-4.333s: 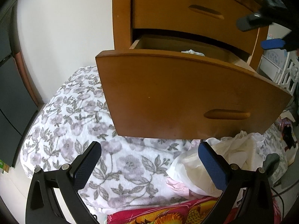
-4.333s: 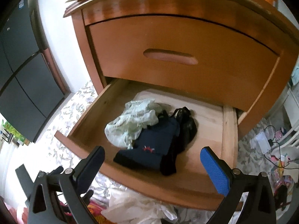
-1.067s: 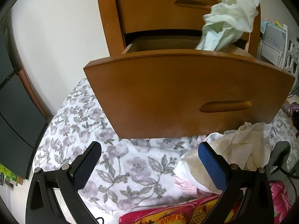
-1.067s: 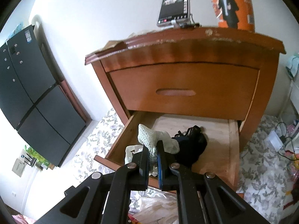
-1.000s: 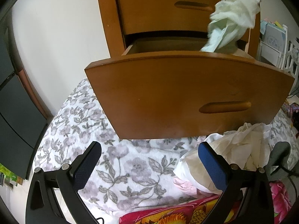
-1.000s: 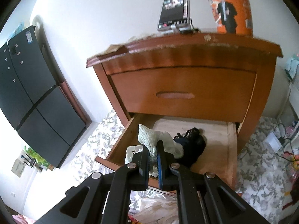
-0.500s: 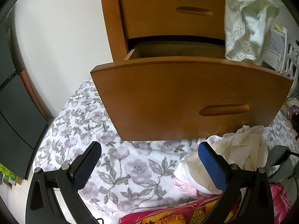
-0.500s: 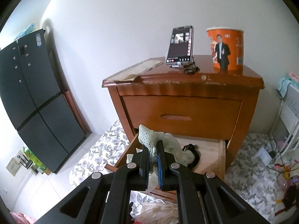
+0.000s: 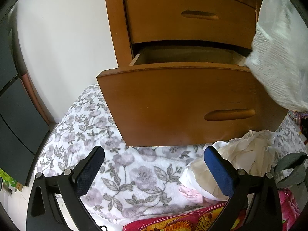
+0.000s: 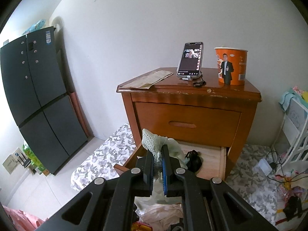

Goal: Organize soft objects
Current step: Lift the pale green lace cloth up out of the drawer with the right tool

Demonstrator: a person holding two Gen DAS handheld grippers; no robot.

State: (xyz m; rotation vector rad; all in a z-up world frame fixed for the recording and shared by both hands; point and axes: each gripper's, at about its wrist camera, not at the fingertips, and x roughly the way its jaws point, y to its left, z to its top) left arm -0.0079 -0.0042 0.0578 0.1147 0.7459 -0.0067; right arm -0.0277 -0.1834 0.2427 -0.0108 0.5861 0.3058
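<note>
Right claw pinched pale green lace cloth, held above open lower drawer containing dark garment. Left claw spread wide, empty, over floral blanket beside cream cloth.

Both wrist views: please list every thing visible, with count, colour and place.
nightstand: one, brown wood, against the white wall
lower drawer: one, brown, pulled open
dark clothes: one bundle, black, inside the drawer
phone: one, lit screen, on the nightstand
noodle cup: one, orange, beside the phone
fridge: one, dark, left wall
floral blanket: one, white-grey, floor
cream cloth: one, on the blanket
pale green garment: one, held aloft
left hand-held gripper: open
right hand-held gripper: shut on the garment
</note>
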